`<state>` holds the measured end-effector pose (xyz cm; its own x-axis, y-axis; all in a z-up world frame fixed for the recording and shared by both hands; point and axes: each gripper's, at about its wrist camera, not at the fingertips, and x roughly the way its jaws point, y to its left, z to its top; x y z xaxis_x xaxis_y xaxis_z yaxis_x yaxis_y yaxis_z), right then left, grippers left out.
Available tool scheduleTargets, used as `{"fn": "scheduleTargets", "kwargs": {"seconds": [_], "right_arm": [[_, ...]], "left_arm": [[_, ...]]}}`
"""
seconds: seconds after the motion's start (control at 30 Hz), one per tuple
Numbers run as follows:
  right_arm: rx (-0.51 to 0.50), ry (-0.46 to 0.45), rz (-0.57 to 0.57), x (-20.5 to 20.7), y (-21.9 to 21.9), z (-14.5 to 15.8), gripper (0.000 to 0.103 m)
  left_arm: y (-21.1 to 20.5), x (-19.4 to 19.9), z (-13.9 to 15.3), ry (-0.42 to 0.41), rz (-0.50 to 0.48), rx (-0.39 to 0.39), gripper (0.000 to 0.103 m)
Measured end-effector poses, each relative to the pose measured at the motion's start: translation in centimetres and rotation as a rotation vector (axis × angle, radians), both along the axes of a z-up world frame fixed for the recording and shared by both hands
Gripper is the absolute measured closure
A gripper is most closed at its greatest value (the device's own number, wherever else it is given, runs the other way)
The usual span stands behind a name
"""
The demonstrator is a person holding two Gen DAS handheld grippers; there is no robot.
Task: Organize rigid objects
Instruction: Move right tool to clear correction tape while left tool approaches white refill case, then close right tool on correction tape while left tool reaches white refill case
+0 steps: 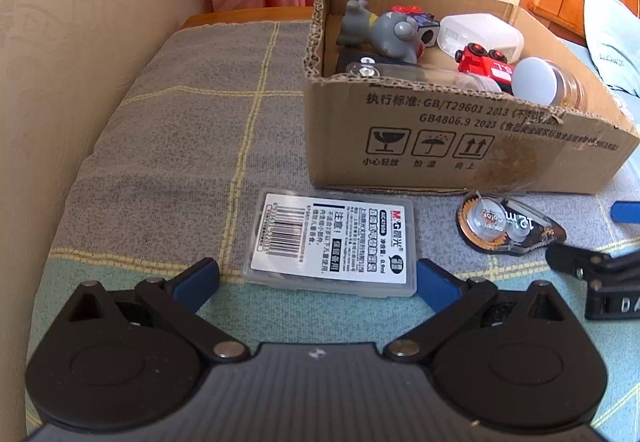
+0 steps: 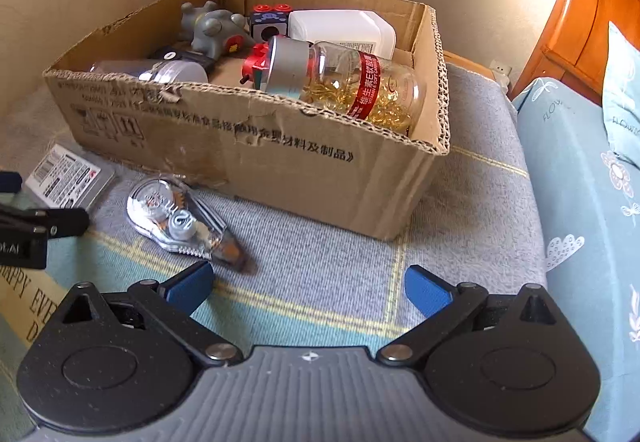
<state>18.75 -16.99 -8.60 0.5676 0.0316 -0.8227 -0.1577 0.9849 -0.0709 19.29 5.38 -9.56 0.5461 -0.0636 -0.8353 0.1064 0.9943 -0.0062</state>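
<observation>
Now both tongs hang low over the checked blanket (image 1: 168, 146), and each one is spread wide with nothing in it. The left tongs (image 1: 318, 276) have their blue fingers on either side of the near end of a flat plastic case (image 1: 334, 242), which lies just in front of the cardboard box (image 1: 460, 146). The right tongs (image 2: 308, 288) are over bare blanket, with the clear tape roller (image 2: 180, 222) near their left finger.

What could go wrong? The case is thin and lies flat on soft cloth. The fingers may slide over its top or pinch the blanket with it. It also looks smooth, so it could slip out on the way up. The box wall is high and torn along the rim, so a low carry could knock the case against it. The box is already crowded, and a hard drop could bump the pill bottle (image 2: 360, 86) lying against the rim.

Counting: two things wait outside, one case and one tape roller. One box. Inside, one grey toy animal (image 1: 384, 30), one white tub (image 1: 480, 32), one red toy truck (image 1: 486, 64) and one pill bottle show clearly. Other things there are too hidden to count.
</observation>
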Motion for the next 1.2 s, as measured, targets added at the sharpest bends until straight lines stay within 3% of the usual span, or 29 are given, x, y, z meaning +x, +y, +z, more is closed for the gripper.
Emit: {"fn": "scheduleTargets", "kwargs": {"seconds": [0.23,0.47,0.6,1.2], "right_arm": [[0.013,0.004,-0.108,0.5,-1.7,0.0,0.0],[0.107,0.011,0.014,-0.3,1.6,0.0,0.0],[0.08,-0.02,0.044,-0.4,4.1,-0.5,0.0],[0.063,-0.061,-0.063,1.7,5.6,-0.6,0.0]], "left_arm": [[0.0,-0.1,0.0,-0.009,-0.023,-0.001,0.0],[0.9,0.0,0.2,0.004,-0.03,0.0,0.0],[1.9,-0.2,0.2,0.003,-0.034,0.003,0.0],[3.9,-0.3,0.1,-0.006,-0.049,0.001,0.0]]}}
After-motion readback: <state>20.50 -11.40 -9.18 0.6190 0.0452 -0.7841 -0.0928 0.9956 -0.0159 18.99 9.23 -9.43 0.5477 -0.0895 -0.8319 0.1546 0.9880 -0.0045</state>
